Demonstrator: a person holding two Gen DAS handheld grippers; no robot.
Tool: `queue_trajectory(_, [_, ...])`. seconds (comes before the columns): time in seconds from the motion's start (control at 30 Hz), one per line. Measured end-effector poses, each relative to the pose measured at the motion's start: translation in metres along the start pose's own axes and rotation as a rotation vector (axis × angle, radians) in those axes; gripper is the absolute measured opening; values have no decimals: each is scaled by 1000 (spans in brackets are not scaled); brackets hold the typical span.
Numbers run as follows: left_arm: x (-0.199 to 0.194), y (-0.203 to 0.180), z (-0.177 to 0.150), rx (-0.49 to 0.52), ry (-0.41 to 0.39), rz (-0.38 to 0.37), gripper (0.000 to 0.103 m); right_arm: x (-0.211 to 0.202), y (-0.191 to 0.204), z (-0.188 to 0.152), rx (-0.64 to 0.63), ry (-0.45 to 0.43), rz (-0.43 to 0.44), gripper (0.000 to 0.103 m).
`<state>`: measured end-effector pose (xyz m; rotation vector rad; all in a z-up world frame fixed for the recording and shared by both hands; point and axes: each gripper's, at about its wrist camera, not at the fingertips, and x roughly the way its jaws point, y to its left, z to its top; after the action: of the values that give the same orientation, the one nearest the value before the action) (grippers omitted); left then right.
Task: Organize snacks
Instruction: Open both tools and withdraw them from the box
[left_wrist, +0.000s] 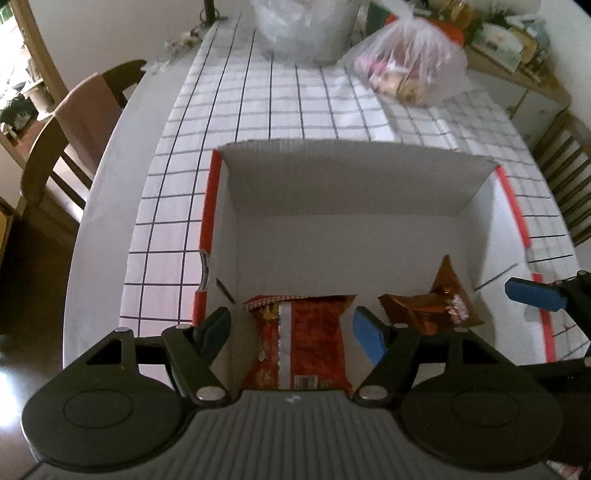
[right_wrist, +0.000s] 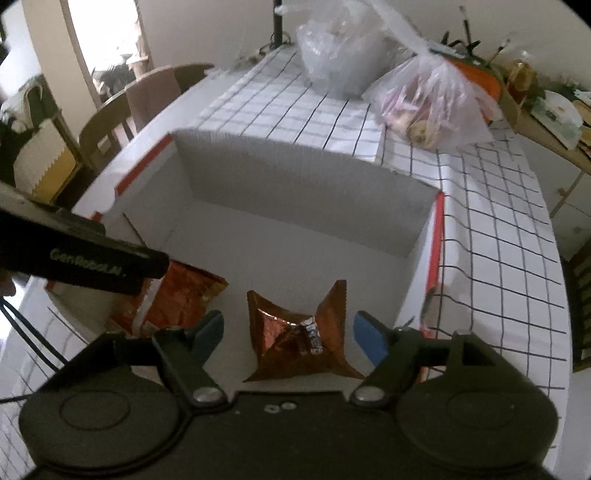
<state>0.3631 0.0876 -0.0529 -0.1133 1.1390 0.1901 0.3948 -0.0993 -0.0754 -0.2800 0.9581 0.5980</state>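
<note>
My open white cardboard box with red edge strips (left_wrist: 354, 192) has loads of bare floor toward 12 o'clock. Beyond it on the grid-pattern tablecloth (left_wrist: 288, 103) sits a clear plastic bag of snacks (left_wrist: 410, 70) at 1 o'clock. Left gripper (left_wrist: 291, 332) is released above the red foil snack packet (left_wrist: 306, 343). Right gripper (right_wrist: 288, 332) is spread loose either side of the crumpled brown foil wrapper (right_wrist: 295, 332), not pinching it.
</note>
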Motion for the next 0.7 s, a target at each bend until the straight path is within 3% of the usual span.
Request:
queue_trajectory(0.43, [-73, 11, -40, -4, -165, -64, 74, -66, 19, -19, 34, -123, 3, 88])
queue_trajectory(0.7, [-106, 12, -73, 21, -226, -72, 77, -102, 34, -35, 56, -185, 12, 95])
